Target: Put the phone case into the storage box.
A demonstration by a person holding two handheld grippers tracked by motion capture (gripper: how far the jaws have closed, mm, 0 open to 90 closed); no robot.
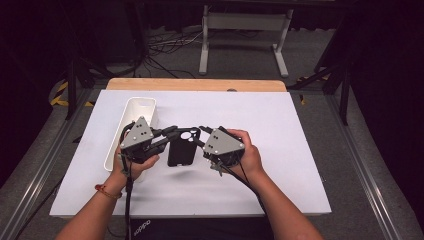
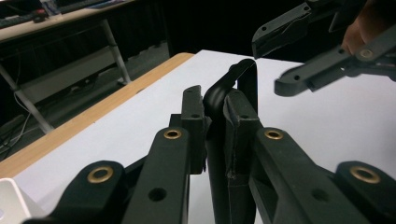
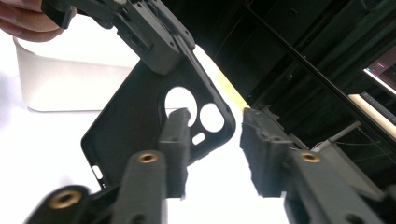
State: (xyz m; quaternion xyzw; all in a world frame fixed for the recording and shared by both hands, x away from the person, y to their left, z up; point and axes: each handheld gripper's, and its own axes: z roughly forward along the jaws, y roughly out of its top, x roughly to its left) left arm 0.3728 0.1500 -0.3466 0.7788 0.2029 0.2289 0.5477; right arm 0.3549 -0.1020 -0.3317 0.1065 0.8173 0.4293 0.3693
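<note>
A black phone case with round camera holes hangs just above the white table, between my two grippers. My left gripper is shut on the case's left edge; in the left gripper view its jaws pinch the thin black rim. My right gripper stands open at the case's upper right corner. In the right gripper view the case lies behind its left jaw, the corner reaches into the gap, and neither pad presses on it. The left gripper clamps the case's top edge there.
A long white tray stands at the table's left, right behind my left hand. A wooden strip runs along the far edge. Beyond it are a white desk frame and cables on the floor.
</note>
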